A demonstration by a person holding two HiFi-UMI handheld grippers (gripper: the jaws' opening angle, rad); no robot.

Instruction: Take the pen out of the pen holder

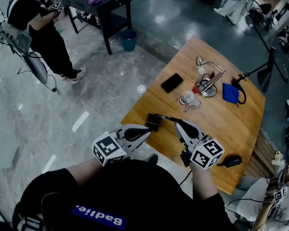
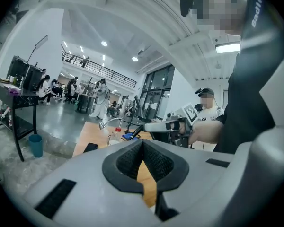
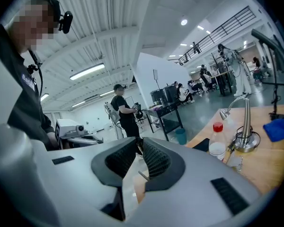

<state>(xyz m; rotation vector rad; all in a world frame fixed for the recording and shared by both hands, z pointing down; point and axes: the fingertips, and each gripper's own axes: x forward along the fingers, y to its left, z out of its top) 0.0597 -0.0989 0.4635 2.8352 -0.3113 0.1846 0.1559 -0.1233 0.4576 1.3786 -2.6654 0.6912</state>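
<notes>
Two hand-held grippers, one pen and one pen holder are logged at the near edge of a wooden table [image 1: 231,124].

Item 1, right gripper [image 1: 178,122]: the jaws are pressed narrow on the pen [image 1: 166,118]. It is gripped at one end and juts out nearly level toward the left.

Item 2, left gripper [image 1: 148,132]: the jaws are closed tip to tip, with nothing between them. It is held just beside the pen holder and, as far as can be judged, is not touching it.

Item 3, pen holder [image 1: 153,123]: small and black, set at the table's edge beneath the pen's free end. Whether that end is fully clear of the holder's mouth cannot be told.

Risks noted:
- If the tip is not clear, the rim could be caught by a sideways pull. The holder is not braced by the left gripper, so it could be tipped or dragged off the edge.
- The pen is gripped far from its middle, so it could be levered loose in the pads and dropped to the floor.
- If swung wide, the pen could be knocked against the bottle [image 1: 192,97] or the lamp [image 1: 209,78] farther back.
</notes>
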